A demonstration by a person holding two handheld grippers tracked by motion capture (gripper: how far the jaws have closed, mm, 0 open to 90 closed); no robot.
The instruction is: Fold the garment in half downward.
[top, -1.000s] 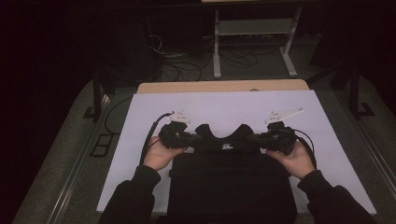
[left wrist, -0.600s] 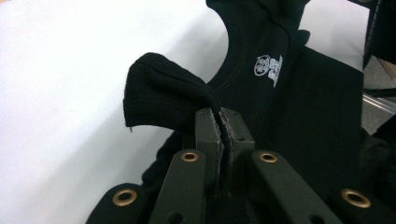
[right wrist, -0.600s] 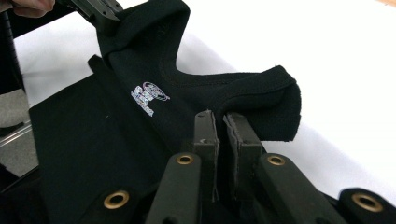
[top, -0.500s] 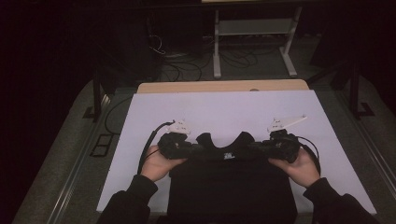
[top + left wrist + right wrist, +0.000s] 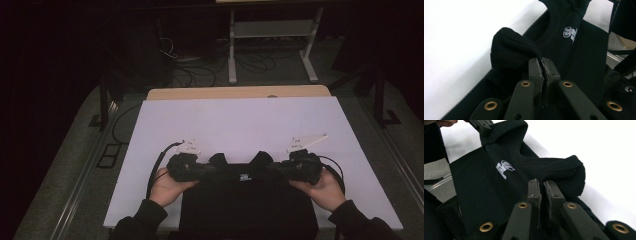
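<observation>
A black garment (image 5: 247, 205) with a small white logo (image 5: 244, 176) lies on the white table (image 5: 240, 125) at its near edge, neckline facing away from me. My left gripper (image 5: 207, 170) is shut on the left shoulder fabric (image 5: 511, 50), which bunches above the closed jaws. My right gripper (image 5: 281, 169) is shut on the right shoulder fabric (image 5: 569, 172). The logo (image 5: 571, 32) sits beyond the left gripper (image 5: 542, 62). From the right gripper (image 5: 542, 183) the logo (image 5: 505, 168) is at left, with the other gripper (image 5: 480, 123) at top left.
The white sheet stretches bare beyond the garment to a wooden strip (image 5: 240, 92) at the far edge. Past it stand a white metal frame (image 5: 272, 30) and loose cables (image 5: 200, 65) on the floor. Dark stands flank the table at left (image 5: 104, 105) and right (image 5: 380, 95).
Both grippers have drawn back toward the near edge of the table, pulling the garment's shoulders with them. The jaws have stayed shut on the fabric.
</observation>
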